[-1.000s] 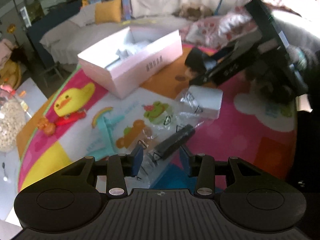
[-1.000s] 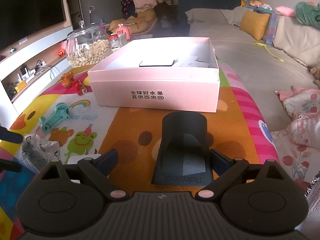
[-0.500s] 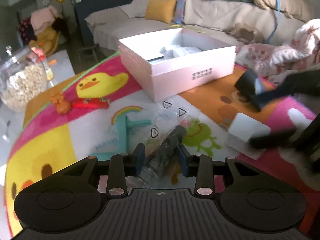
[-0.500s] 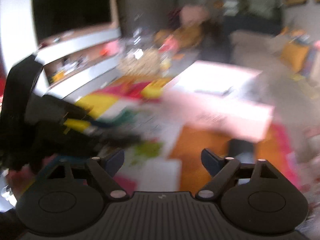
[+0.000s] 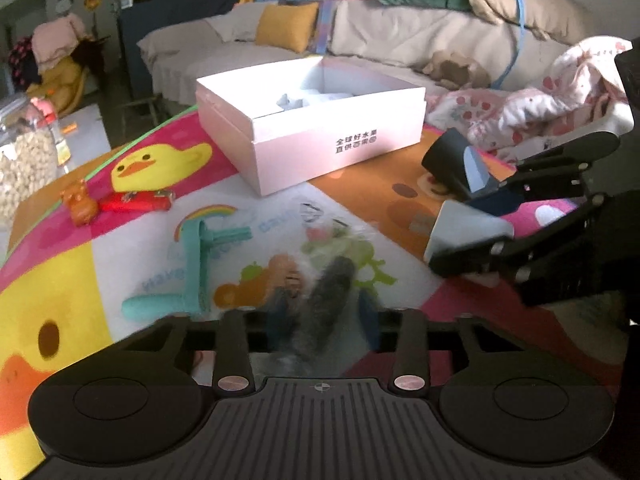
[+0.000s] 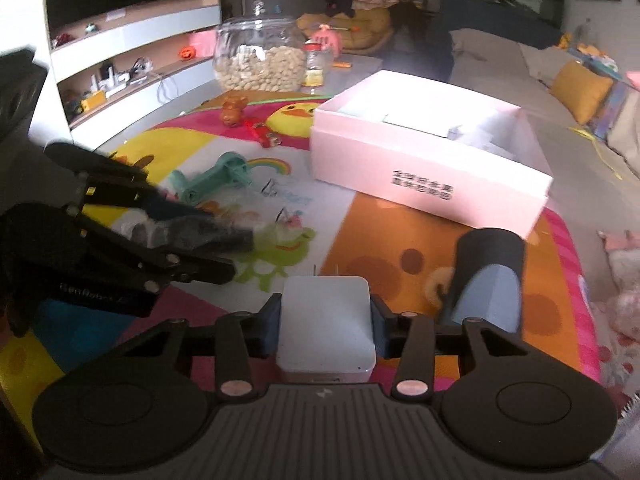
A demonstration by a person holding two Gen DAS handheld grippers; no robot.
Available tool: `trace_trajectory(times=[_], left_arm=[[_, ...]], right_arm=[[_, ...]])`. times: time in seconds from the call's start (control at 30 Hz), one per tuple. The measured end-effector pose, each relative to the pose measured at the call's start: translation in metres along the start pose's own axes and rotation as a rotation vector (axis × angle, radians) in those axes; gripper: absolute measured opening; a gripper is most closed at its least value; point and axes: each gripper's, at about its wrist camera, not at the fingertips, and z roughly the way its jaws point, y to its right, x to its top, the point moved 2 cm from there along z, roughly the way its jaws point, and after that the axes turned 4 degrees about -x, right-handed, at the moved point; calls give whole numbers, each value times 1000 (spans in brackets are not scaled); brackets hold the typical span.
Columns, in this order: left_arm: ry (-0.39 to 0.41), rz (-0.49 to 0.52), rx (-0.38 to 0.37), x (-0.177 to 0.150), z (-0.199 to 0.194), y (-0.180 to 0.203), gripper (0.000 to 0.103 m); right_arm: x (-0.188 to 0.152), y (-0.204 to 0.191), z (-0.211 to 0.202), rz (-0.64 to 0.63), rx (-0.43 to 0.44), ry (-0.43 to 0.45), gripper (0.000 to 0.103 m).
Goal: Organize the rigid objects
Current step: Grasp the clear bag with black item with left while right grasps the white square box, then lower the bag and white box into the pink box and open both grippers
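Our right tongs grip the white adapter on both sides. Our left tongs are closed narrow on the dark bagged item, which is blurred. At 1 o'clock from the adapter lies the black holder. Beyond it, at 12 o'clock, the pink box stands open, with bare mat before its near edge.

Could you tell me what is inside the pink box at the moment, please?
Inside the pink box, white paper or card items lie near the far side. A flat white sheet shows too. Its near wall hides the rest of the floor.
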Motion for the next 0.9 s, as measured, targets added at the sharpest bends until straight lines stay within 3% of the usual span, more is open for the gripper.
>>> trace_trajectory(times=[0.13,0.3,0.4,0.6,0.77,0.9], left_arm=[[16,6,8,-9,-13,14,23],[48,39,26,-8,-30,29,23],[116,51,31,13,-48,29,23],[296,28,4,94,-79,15,23],[288,-129,-132,171,-39,-21,23],[181,-213,-114,196,28,-40,25]], right_arm=[[-3,13,-18,28,-6,28,44],[-3,27,-43,54,-41,77,44],[10,36,-61,76,-59,143,44],[63,64,-94,161,-147,337,44],[117,97,-85,266,-245,405,44],[140,121,-58,323,-255,377,44]])
